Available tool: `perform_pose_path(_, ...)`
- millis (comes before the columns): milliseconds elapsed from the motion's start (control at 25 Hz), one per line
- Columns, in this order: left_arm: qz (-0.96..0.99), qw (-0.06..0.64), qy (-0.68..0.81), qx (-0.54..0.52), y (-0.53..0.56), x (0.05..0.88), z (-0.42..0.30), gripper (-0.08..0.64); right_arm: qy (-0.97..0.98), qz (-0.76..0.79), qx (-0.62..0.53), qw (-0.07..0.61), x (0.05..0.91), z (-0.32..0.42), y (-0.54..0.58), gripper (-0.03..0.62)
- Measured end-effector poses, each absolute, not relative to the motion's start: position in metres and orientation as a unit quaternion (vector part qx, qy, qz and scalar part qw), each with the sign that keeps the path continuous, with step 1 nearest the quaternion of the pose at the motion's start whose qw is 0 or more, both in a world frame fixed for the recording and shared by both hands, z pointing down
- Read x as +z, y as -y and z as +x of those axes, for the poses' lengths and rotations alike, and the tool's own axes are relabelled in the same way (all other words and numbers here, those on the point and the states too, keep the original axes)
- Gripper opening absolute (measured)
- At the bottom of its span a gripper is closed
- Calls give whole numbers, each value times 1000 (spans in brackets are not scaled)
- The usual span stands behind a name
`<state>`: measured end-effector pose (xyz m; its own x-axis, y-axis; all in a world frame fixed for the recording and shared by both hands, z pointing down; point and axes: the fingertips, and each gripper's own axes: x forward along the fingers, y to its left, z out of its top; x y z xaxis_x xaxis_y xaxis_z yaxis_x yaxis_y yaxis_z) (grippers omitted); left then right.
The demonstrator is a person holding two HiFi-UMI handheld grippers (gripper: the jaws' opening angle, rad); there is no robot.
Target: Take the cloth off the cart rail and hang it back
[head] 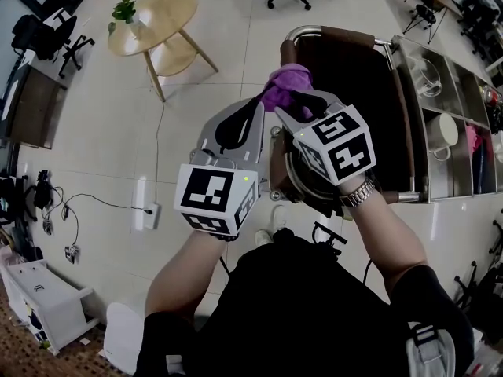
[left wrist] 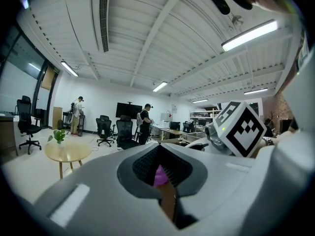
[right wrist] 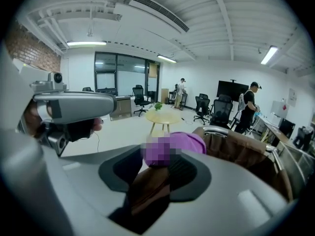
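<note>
The left gripper [head: 256, 110] has its jaws pressed together, with nothing between them. Just beside it, the right gripper [head: 305, 100] has its jaws spread wide, tips at the purple cloth [head: 289, 81] without pinching it. The cloth sits bunched on the cart rail [head: 350, 36]. Farther off stands a round wooden table [head: 161, 14] with a small plant [head: 124, 10].

Bare floor [head: 236, 93] lies open left of the cart rail [head: 308, 30]. The round table [head: 161, 18] stands far left, well apart. Right of the rail, the cart's bins [head: 452, 73] crowd the way. A purple cloth [head: 289, 81] covers the rail's far-left corner.
</note>
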<state>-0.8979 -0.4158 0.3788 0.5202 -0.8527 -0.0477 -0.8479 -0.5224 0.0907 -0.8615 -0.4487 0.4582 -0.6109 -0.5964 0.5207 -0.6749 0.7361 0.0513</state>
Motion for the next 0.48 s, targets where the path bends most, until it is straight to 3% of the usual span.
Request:
perform_pose_path(120, 872, 30, 487, -44, 419, 378, -898, 3, 891, 354, 86, 272, 466, -861, 452, 135)
perform_pose_path(280, 873, 32, 485, -43, 421, 381, -896, 3, 887, 365, 86, 270, 468, -856, 457, 20)
perform_pose_path(480, 874, 26, 482, -45, 417, 377, -893, 3, 891, 378, 74, 242, 449, -851, 454, 14)
